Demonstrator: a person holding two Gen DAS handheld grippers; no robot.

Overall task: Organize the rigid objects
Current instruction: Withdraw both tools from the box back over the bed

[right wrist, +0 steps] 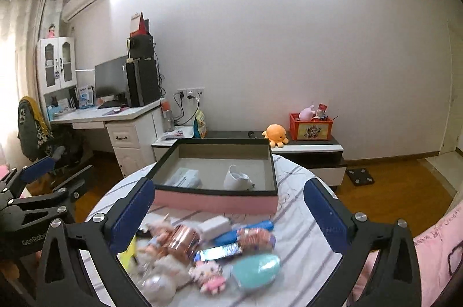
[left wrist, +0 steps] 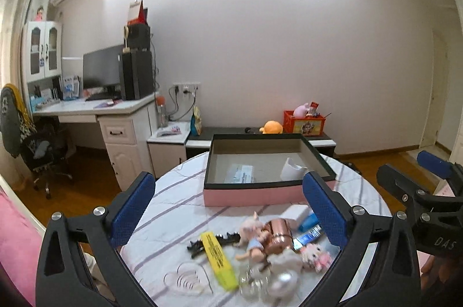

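**A:** ok quick count, left to right on the round surface [left wrist: 162, 223]? I get one wire heart [left wrist: 185, 276], one yellow highlighter [left wrist: 218, 260], one black hair clip [left wrist: 214, 240], one copper cup [left wrist: 278, 233].

**B:** same, plus one teal egg-shaped thing [right wrist: 256, 268] far right. The dolls are too blurred to count. One pink box [left wrist: 260, 192] sits behind the pile, with two things in it: a flat packet [left wrist: 240, 174] and a white cup [left wrist: 292, 168].

**A:** claws?

**B:** left claw [left wrist: 231, 211] wide open, nothing in it. Right claw [right wrist: 231, 215] same, spread wide and empty over the pile.
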